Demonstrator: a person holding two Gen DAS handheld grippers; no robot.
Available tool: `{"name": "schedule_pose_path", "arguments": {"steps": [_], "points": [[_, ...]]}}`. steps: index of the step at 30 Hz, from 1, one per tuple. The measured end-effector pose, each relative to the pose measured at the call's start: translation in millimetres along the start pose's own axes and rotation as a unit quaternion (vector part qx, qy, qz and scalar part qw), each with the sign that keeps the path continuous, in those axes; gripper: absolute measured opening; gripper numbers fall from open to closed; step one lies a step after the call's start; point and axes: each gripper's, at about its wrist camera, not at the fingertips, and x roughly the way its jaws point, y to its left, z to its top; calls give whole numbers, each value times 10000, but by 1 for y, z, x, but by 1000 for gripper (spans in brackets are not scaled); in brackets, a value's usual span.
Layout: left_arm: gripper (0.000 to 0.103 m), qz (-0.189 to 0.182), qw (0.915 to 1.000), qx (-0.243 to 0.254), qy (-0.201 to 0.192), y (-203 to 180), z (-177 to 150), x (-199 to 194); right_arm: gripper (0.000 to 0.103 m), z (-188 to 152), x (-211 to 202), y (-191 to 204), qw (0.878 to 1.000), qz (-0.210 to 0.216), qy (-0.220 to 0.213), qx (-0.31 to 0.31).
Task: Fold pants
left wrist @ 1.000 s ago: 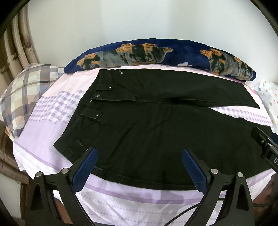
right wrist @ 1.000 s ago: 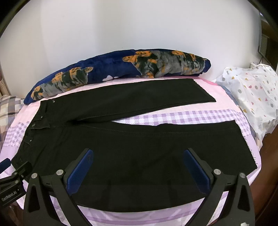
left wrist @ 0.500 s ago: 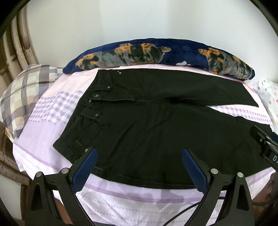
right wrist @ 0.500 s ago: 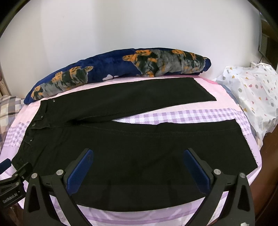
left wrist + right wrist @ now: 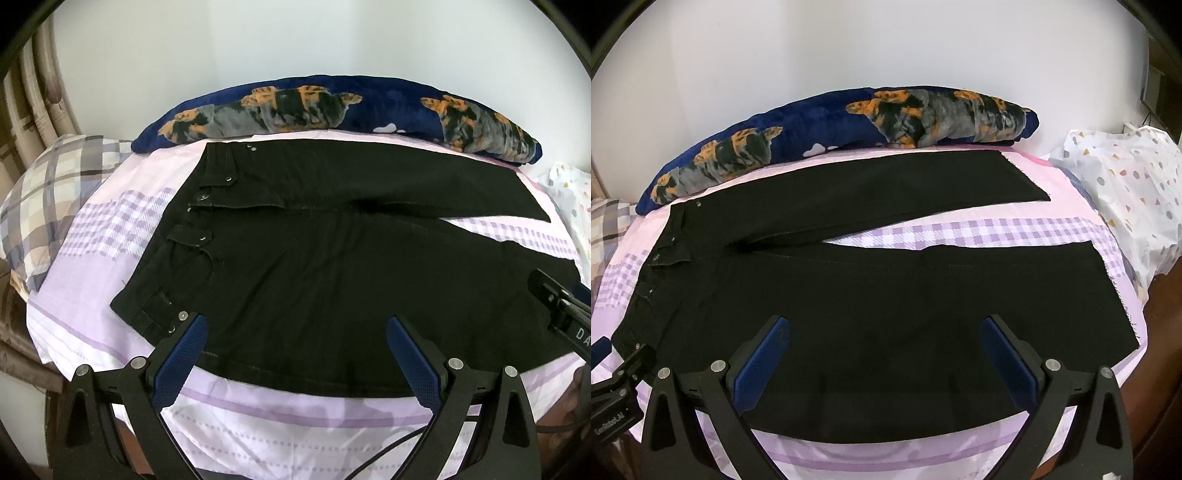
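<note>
Black pants point(image 5: 332, 266) lie flat on the bed, waistband to the left, both legs spread to the right in a V. They also show in the right wrist view point(image 5: 886, 302). My left gripper point(image 5: 295, 347) is open and empty, hovering over the near edge of the pants by the hip. My right gripper point(image 5: 886, 350) is open and empty over the near leg. Each gripper's tip shows at the other view's edge.
A lilac checked sheet point(image 5: 122, 221) covers the bed. A long navy pillow with a tiger print point(image 5: 332, 107) lies along the wall. A plaid pillow point(image 5: 48, 192) sits at the left. A white spotted bag point(image 5: 1130, 199) sits at the right.
Both grippers have drifted very slightly; the pants have not moved and both jaws stay open.
</note>
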Motion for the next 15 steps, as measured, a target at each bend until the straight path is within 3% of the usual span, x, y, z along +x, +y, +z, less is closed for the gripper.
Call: {"name": "schedule_pose_path", "arguments": {"steps": [15], "points": [[97,-9,10000,2,13,1,-1,1,103,-1,3,0,9999,1,116,-23]]}}
